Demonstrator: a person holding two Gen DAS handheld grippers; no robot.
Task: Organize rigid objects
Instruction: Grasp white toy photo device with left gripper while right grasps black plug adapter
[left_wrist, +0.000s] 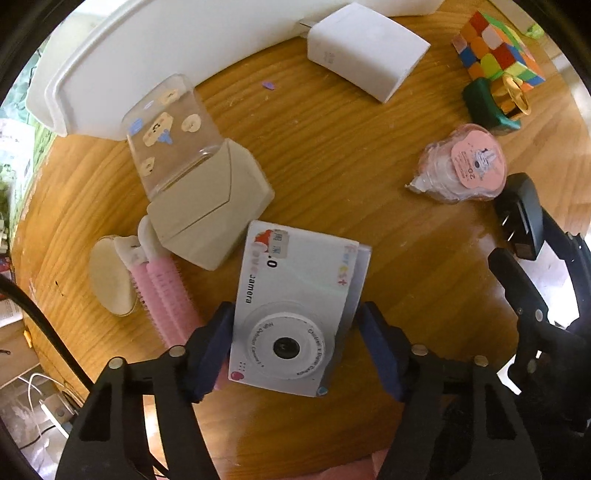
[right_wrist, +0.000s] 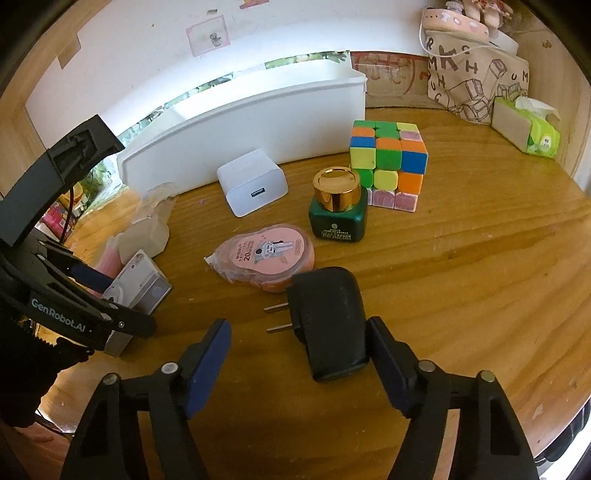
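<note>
Camera (left_wrist: 291, 314): flat on table, left claw (left_wrist: 295, 350) pinching its sides.
Plug (right_wrist: 328, 325): right claw (right_wrist: 299, 365) spread round it, one pad touching.

White storage bin (left_wrist: 110, 74): far rim cut off by the frame edge, interior unseen. Pink hair rollers (left_wrist: 166, 295): lower ends hidden behind the left gripper (left_wrist: 295, 347). Toy camera box (right_wrist: 136, 291): partly masked in the right wrist view. Green jar (right_wrist: 338, 218): label print too small to be read.
</note>
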